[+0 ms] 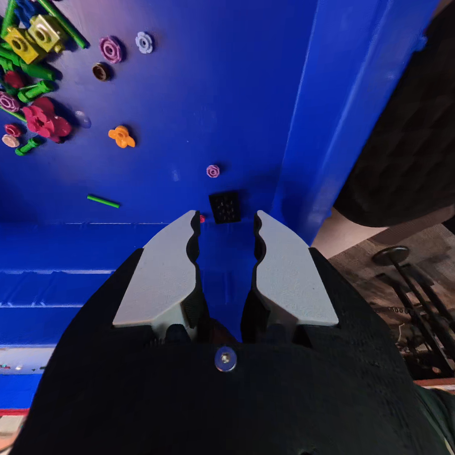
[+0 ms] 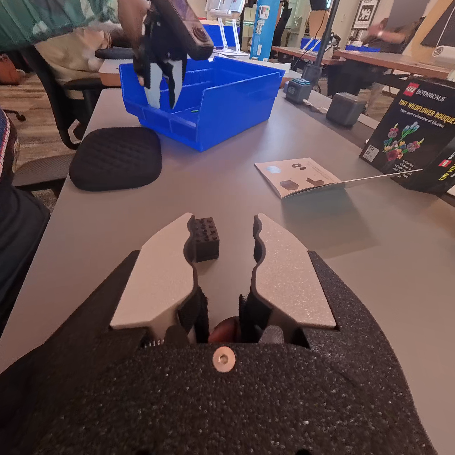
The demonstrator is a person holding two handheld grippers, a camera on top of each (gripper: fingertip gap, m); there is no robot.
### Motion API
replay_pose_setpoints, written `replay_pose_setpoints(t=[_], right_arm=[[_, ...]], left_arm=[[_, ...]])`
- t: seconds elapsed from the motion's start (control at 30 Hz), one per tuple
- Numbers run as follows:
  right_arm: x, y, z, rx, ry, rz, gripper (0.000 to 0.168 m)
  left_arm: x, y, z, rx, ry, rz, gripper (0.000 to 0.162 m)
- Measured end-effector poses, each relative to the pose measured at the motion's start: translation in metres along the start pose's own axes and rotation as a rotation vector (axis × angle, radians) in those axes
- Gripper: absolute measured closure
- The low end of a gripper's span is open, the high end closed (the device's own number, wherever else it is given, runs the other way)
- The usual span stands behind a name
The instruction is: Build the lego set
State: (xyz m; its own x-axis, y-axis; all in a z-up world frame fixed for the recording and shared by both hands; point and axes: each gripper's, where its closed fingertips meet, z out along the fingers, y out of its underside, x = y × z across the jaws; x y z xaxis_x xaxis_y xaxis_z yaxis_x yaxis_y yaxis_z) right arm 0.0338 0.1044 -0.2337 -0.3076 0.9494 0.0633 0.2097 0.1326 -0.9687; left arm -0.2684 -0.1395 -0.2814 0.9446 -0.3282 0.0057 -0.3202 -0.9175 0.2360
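My left gripper (image 1: pixel 226 216) is open and empty, pointing down into the blue bin (image 1: pixel 320 123). A black studded plate (image 1: pixel 224 207) lies on the bin floor just beyond its fingertips, with a tiny red piece (image 1: pixel 202 218) beside the left finger. My right gripper (image 2: pixel 222 219) is open low over the grey table (image 2: pixel 172 192). A small black brick stack (image 2: pixel 205 238) stands on the table between its fingers, against the left finger. The left gripper also shows in the right wrist view (image 2: pixel 165 101), over the bin (image 2: pixel 234 108).
Loose pieces lie in the bin: an orange flower (image 1: pixel 121 136), a red flower (image 1: pixel 45 120), a purple rose (image 1: pixel 213 170), a green rod (image 1: pixel 103 201), yellow bricks (image 1: pixel 32 39). On the table are an open instruction booklet (image 2: pixel 295 176), the set's black box (image 2: pixel 416 133) and a black pad (image 2: pixel 115 157). Tip to tip, the grippers are about 40 centimetres apart. My left tips are roughly 7 centimetres from the orange flower (image 1: pixel 121 136).
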Motion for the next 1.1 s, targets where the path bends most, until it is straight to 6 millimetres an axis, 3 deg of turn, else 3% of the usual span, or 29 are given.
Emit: replay_pose_setpoints(t=[0.3,0.37,0.5,0.6,0.67,0.73,0.8,0.83,0.97,1.03,1.1], right_arm=[[-0.001,0.005,0.003,-0.037,0.004,-0.019,0.123],[0.000,0.006,0.003,-0.044,0.010,-0.024,0.124],[0.000,0.010,0.005,-0.071,0.017,-0.038,0.124],[-0.001,0.011,0.006,-0.081,0.014,-0.049,0.124],[-0.003,0.009,0.007,-0.076,0.005,-0.054,0.124],[-0.006,0.004,0.010,-0.062,-0.016,-0.054,0.124],[-0.012,-0.006,0.014,-0.045,-0.041,-0.076,0.124],[-0.017,-0.013,0.017,-0.026,-0.060,-0.099,0.123],[-0.043,-0.057,0.029,0.065,-0.164,-0.272,0.124],[-0.053,-0.084,0.033,0.110,-0.189,-0.416,0.129],[-0.065,-0.111,0.034,0.170,-0.222,-0.551,0.133]], left_arm=[[-0.003,0.005,0.025,-0.085,-0.001,-0.018,0.124],[-0.005,0.005,0.025,-0.090,-0.012,-0.015,0.135],[-0.005,0.002,0.019,-0.034,-0.022,0.005,0.136],[-0.018,-0.019,-0.013,0.230,-0.104,-0.066,0.136],[-0.023,-0.053,-0.058,0.609,-0.142,-0.098,0.136],[0.002,-0.088,-0.128,1.146,-0.044,-0.041,0.136],[0.044,-0.098,-0.190,1.563,0.192,0.006,0.137],[0.062,-0.100,-0.207,1.680,0.321,0.020,0.137],[0.123,-0.113,-0.235,1.866,0.860,0.076,0.137],[0.146,-0.123,-0.238,1.864,1.100,0.098,0.137],[0.166,-0.136,-0.233,1.813,1.227,0.130,0.137]])
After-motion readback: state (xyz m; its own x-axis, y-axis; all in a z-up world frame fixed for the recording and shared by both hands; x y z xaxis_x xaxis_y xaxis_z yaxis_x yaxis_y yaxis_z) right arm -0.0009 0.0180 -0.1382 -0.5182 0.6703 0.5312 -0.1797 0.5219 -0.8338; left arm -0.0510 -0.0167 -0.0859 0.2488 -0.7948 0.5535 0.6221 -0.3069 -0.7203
